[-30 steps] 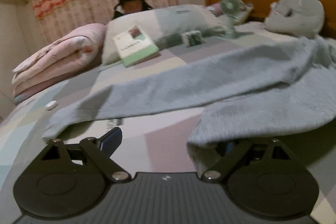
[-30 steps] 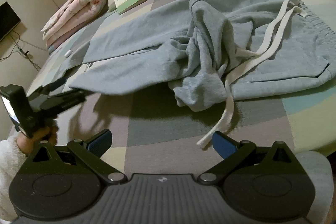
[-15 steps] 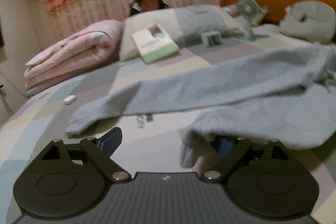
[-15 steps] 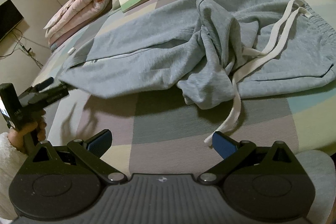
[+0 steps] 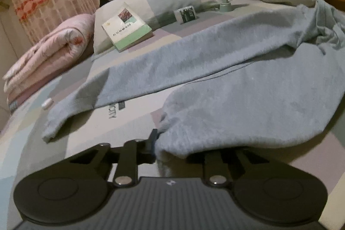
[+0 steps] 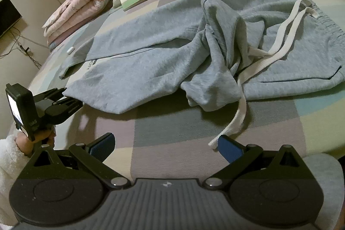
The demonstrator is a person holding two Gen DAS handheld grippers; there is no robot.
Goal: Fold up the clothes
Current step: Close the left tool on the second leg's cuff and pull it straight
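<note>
Left gripper (image 5: 158, 143) fingers clamped on hem of nearer leg of grey sweatpants (image 6: 172, 57). Right gripper (image 6: 166, 146) fingers wide apart, empty, over bed (image 6: 194, 128) near white drawstring (image 6: 235, 120) end. Sweatpants lie rumpled across the bed.

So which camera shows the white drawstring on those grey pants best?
The right wrist view: the white drawstring runs from waistband to bedsheet in full. In the left wrist view it is not visible, only the grey pants.
</note>
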